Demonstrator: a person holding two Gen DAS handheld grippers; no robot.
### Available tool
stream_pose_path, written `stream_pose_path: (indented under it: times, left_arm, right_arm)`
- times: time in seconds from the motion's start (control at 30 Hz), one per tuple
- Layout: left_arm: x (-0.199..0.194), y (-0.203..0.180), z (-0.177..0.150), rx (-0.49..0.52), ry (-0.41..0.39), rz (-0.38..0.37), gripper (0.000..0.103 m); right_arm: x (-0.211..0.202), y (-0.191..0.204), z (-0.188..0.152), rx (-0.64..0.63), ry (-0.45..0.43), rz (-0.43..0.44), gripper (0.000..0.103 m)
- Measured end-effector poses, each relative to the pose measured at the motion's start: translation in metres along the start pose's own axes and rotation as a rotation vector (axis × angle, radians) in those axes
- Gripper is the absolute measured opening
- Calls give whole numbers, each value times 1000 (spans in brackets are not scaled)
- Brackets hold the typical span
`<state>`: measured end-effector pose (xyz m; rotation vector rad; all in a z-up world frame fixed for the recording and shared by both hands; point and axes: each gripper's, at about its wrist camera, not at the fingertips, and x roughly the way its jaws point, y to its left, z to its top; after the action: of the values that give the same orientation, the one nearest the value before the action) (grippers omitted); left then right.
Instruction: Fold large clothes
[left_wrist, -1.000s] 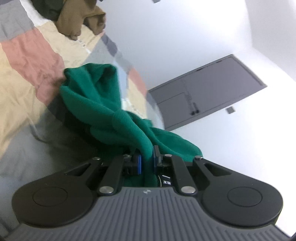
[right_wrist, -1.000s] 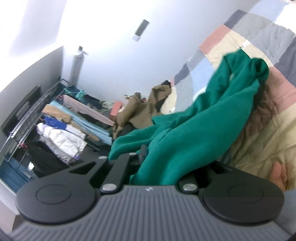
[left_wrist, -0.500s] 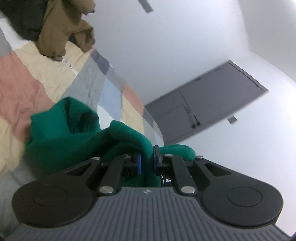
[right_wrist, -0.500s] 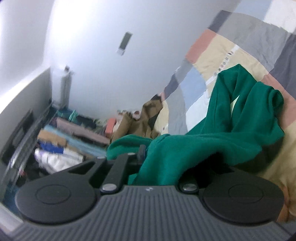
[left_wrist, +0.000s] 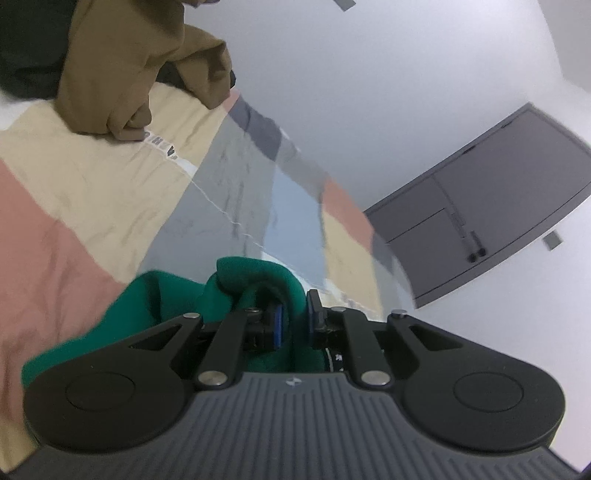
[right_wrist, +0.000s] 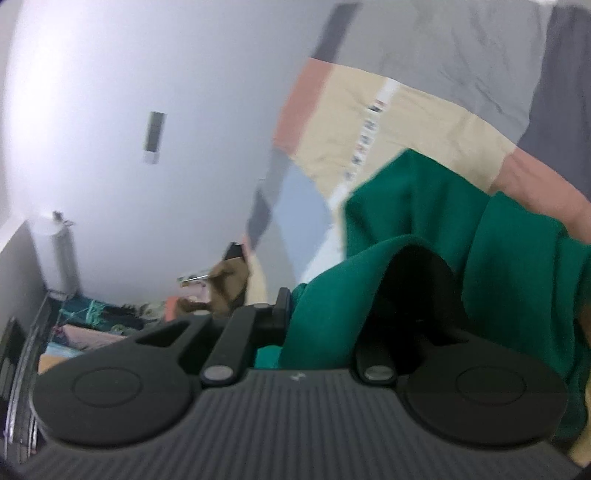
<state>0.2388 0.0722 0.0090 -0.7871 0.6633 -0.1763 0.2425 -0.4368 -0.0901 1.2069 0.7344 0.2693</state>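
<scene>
A green garment lies bunched on the patchwork bedspread. My left gripper is shut on a fold of it, with green cloth pinched between the blue pads. In the right wrist view the same green garment drapes over my right gripper, which is shut on it. The cloth hides the right finger there; only the left finger shows.
A brown garment and a dark one lie piled at the far end of the bed. A grey door is in the white wall. In the right wrist view, piled clothes lie on the floor by a grey cylinder.
Both grippers have moved along the bed with the green garment, which now sits bunched closer to them. Both views have tilted, and the right one is blurred by motion.
</scene>
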Motion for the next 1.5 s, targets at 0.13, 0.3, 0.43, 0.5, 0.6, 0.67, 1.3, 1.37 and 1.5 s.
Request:
stream_pose_path:
  times: [0.13, 0.3, 0.43, 0.5, 0.6, 0.67, 1.3, 1.37, 1.5]
  left_arm:
    - [43, 23, 1, -32, 26, 38, 17]
    - [76, 44, -1, -45, 36, 61, 18]
    - [69, 42, -5, -19, 31, 45, 18]
    - [58, 37, -7, 5, 42, 21, 27]
    - [35, 32, -12, 19, 54, -42, 72]
    - [12, 24, -19, 68, 14, -23, 74]
    - [-36, 15, -105, 322, 7, 173, 73]
    - [-28, 22, -105, 311, 13, 191, 73]
    - [-28, 26, -101, 275, -14, 169, 73]
  right_arm:
    - [29, -29, 9, 53, 11, -21, 18]
    - [51, -48, 16, 59, 25, -10, 18]
    - [50, -52, 14, 57, 33, 24, 18]
    - [44, -48, 12, 37, 34, 41, 22]
    - [31, -39, 7, -3, 48, 66, 59]
    - [16, -30, 1, -48, 43, 88, 77]
    - [-44, 38, -135, -751, 116, -95, 82]
    - [-34, 44, -150, -838, 174, -109, 82]
    - [-21, 50, -183, -1034, 249, -153, 82]
